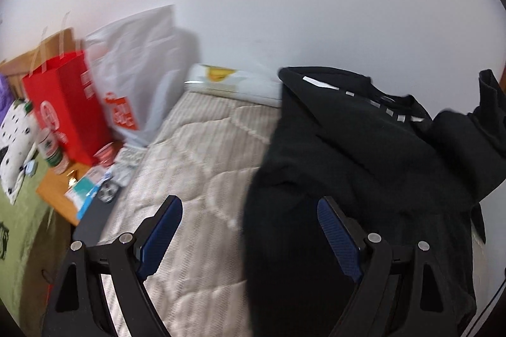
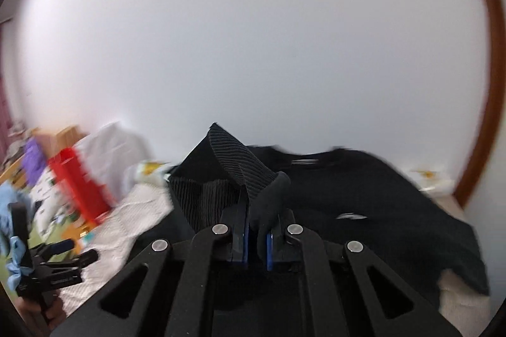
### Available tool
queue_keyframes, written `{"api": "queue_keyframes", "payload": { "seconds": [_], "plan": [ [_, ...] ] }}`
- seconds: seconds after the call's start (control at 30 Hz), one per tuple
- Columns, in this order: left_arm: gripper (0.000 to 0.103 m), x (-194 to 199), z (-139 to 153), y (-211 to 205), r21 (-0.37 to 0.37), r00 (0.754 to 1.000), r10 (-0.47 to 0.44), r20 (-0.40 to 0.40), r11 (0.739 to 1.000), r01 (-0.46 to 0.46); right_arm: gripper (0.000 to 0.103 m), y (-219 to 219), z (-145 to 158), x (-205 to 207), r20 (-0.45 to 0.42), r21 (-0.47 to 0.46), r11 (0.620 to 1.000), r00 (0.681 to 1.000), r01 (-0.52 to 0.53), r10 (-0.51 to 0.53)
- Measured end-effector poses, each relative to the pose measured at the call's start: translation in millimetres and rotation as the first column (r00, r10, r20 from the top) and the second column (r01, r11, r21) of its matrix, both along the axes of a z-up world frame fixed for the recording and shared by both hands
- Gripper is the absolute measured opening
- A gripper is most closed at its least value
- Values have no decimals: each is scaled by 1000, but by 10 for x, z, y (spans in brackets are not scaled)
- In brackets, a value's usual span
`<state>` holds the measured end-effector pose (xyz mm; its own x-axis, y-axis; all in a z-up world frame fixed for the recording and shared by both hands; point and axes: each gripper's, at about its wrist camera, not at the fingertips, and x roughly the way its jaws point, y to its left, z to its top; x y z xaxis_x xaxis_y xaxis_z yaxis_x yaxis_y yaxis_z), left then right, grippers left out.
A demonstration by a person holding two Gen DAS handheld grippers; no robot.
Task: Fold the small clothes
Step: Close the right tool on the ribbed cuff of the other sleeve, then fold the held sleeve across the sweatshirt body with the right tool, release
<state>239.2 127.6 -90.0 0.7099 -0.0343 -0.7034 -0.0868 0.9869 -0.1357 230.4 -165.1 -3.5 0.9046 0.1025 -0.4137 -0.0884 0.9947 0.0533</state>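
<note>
Gripping black garment (image 2: 363, 204), right claw (image 2: 256, 229)

The left gripper (image 1: 249, 210) is matte black, with two angled linkage arms on each side joined by round silver pivot pins; its fingers (image 1: 164, 229) carry blue pads with a fine dimpled texture; triangular cut-outs lighten the outer arms. The right gripper (image 2: 256, 229) has the same build: black arms, four silver pins in a row, blue pad edges (only thin strips show); seen from the right wrist, the left tool's black frame bears small pale lettering, too blurred to read.
</note>
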Motion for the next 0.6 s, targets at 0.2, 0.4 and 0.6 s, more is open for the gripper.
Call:
{"api": "queue_keyframes", "payload": {
  "seconds": [0.2, 0.4, 0.6],
  "plan": [
    [87, 226, -56, -410, 60, 999, -45, -10, 997, 46, 7, -969, -205, 117, -58, 66, 990, 991, 123, -120],
    [87, 423, -228, -467, 70, 998, -18, -55, 997, 22, 13, -1469, -741, 234, -195, 88, 985, 972, 149, -130],
    [87, 580, -324, -450, 113, 997, 10, -72, 994, -2, 54, -1736, -1078, 245, -286, 61, 976, 940, 210, -184]
  ]
}}
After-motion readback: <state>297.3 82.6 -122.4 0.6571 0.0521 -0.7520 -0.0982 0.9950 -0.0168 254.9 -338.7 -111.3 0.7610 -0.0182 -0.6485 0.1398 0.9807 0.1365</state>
